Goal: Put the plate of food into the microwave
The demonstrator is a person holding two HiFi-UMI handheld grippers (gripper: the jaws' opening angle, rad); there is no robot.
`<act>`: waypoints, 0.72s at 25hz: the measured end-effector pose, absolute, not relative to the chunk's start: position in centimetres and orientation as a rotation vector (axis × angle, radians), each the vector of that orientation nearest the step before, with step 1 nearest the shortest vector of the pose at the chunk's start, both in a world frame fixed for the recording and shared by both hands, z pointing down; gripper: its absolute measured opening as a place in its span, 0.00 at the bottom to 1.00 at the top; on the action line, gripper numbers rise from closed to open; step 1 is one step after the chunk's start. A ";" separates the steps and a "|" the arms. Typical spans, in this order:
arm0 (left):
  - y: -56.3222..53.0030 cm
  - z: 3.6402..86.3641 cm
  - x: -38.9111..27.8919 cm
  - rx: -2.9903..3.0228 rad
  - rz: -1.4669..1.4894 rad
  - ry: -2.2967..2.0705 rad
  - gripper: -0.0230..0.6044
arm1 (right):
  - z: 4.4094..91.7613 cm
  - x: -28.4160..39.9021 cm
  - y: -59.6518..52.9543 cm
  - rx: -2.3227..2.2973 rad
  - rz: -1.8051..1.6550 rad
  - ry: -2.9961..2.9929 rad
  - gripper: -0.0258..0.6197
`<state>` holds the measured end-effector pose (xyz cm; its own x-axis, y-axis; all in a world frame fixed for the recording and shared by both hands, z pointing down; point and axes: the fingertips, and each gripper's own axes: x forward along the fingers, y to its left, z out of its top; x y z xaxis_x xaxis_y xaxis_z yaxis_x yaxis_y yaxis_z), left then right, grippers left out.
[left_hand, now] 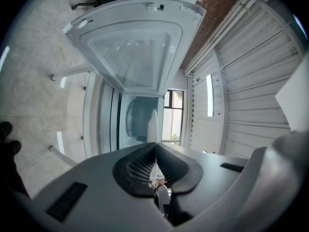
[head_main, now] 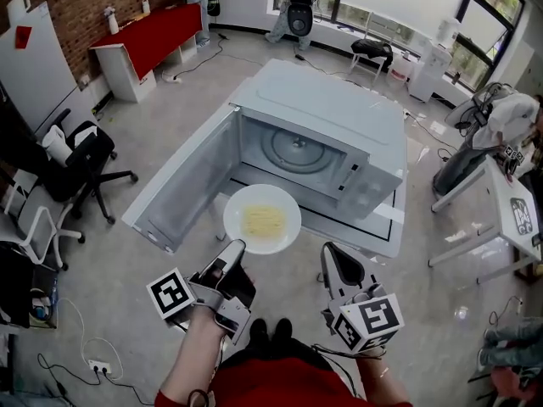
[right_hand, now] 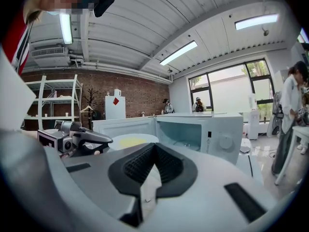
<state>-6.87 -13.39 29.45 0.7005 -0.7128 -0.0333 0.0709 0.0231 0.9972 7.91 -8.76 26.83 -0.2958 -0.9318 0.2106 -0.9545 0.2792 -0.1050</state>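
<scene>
1. Head view: one plate point(head_main: 240, 209) of yellow food point(head_main: 264, 220) sits before one open microwave point(head_main: 331, 100), its rim in the left gripper point(head_main: 236, 247). The right gripper point(head_main: 331, 253) is beside it, apart.
2. Left gripper view: both jaws pinch the plate's rim.
3. Right gripper view: both jaws are pressed together, empty.

A white table point(head_main: 383, 234) stands on the grey floor point(head_main: 110, 261). On it sits the microwave point(head_main: 339, 113), its door point(head_main: 191, 181) swung open.

Closed, empty right gripper point(right_hand: 154, 146) faces plate point(right_hand: 131, 140) and open microwave point(right_hand: 226, 129).
</scene>
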 end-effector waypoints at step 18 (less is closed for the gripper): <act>-18.9 38.1 -2.4 1.454 -0.649 -0.550 0.06 | 35.4 9.5 -15.3 1.751 0.370 -2.406 0.06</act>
<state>-2.40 -18.87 38.11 0.7159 -0.6967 -0.0457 0.0686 0.0051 0.9976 9.49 -15.25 35.44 -0.3113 -0.9148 0.2575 -0.9499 0.2910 -0.1142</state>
